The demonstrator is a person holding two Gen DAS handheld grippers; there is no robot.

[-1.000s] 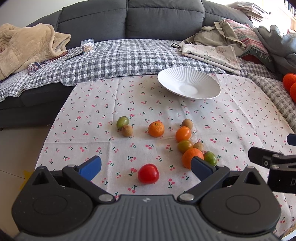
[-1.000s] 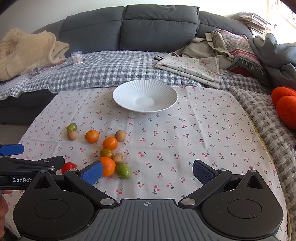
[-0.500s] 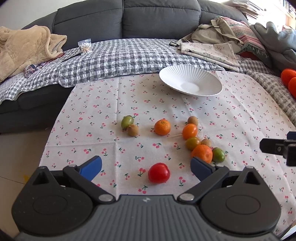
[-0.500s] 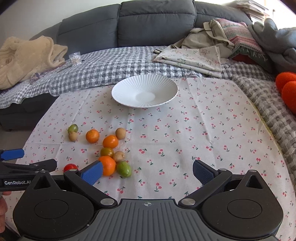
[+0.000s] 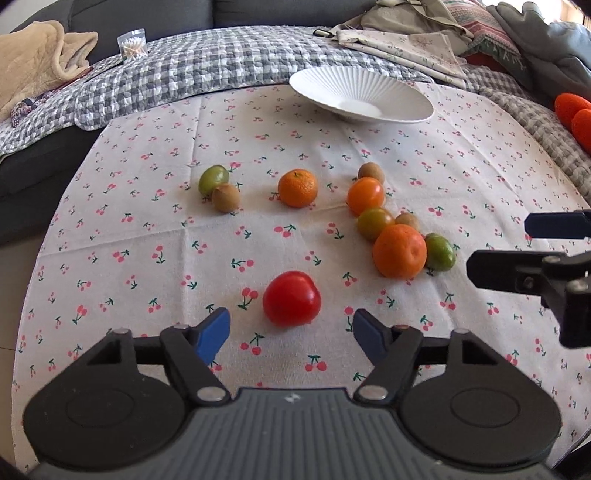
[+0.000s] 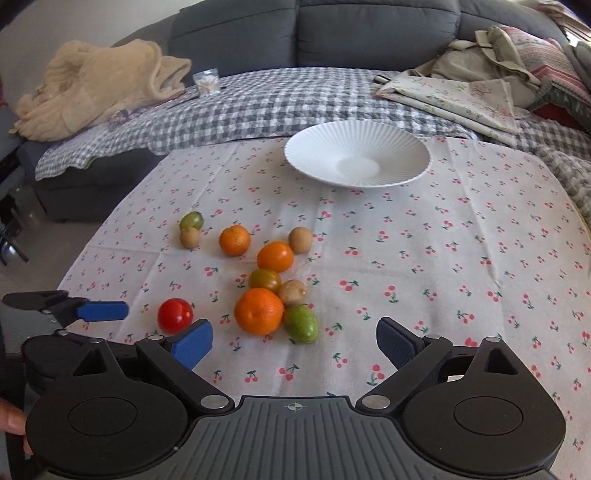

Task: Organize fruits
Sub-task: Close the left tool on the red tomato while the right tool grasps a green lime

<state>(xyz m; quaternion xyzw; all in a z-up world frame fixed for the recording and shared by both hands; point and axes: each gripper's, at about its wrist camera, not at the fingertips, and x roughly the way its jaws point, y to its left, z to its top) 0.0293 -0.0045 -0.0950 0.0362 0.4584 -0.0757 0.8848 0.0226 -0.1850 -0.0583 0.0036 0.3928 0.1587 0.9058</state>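
On the table (image 6: 461,258): plate (image 6: 357,155) at the far edge, before the sofa (image 6: 332,33). Nearer, fruit cluster (image 6: 275,284) left of centre; tomato (image 6: 175,315) apart, left of it. Blanket (image 6: 92,85) on sofa, far left.

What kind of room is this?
Probably a living room at home: a grey sofa with a beige blanket, and a cherry-print tablecloth holding loose fruit and a white plate.
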